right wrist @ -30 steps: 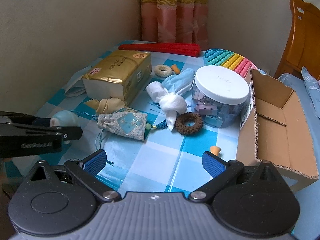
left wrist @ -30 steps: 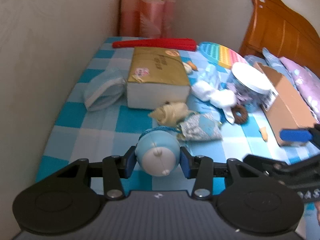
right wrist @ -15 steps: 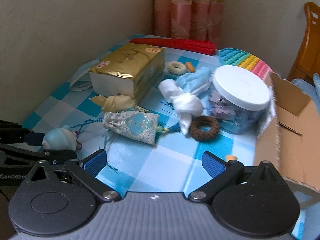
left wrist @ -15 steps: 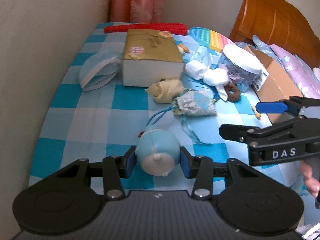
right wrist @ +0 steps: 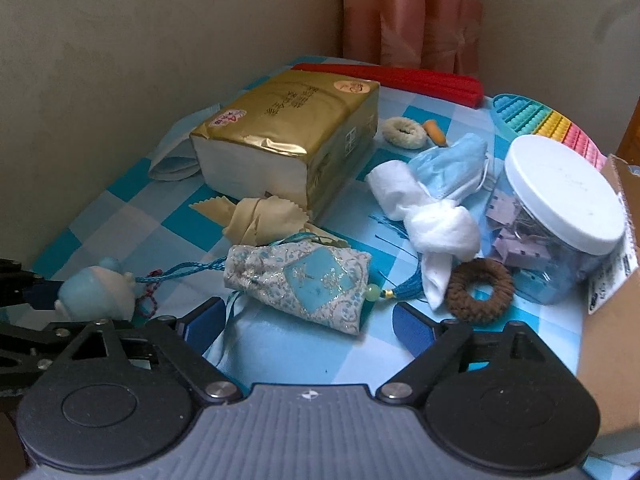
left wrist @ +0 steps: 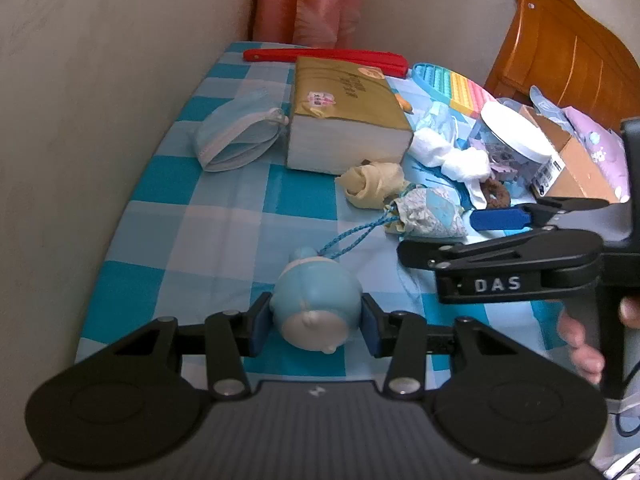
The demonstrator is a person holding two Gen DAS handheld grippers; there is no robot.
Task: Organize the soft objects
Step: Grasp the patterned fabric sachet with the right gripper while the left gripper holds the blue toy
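Note:
My left gripper (left wrist: 314, 326) is shut on a pale blue and white squishy toy (left wrist: 316, 312), held at the near left of the checked table; the toy also shows in the right wrist view (right wrist: 98, 294). My right gripper (right wrist: 310, 324) is open, its jaws on either side of the near end of a blue embroidered sachet (right wrist: 304, 278) with a cord and tassel. In the left wrist view the right gripper (left wrist: 520, 240) reaches in from the right by the sachet (left wrist: 430, 216). A knotted yellow cloth (right wrist: 260, 216), a white sock (right wrist: 428, 216), a blue face mask (right wrist: 452, 164) and a brown scrunchie (right wrist: 480, 290) lie behind.
A gold tissue pack (right wrist: 292, 140) sits mid-table, a blue zip pouch (left wrist: 236, 140) to its left by the wall. A white-lidded jar (right wrist: 560, 216), cardboard box (left wrist: 576, 160), rainbow pop toy (right wrist: 552, 120), red folded fan (right wrist: 392, 80) and cream scrunchie (right wrist: 404, 132) lie right and behind.
The left gripper has pulled back toward the near left with the toy. The right gripper has moved forward and down to straddle the sachet.

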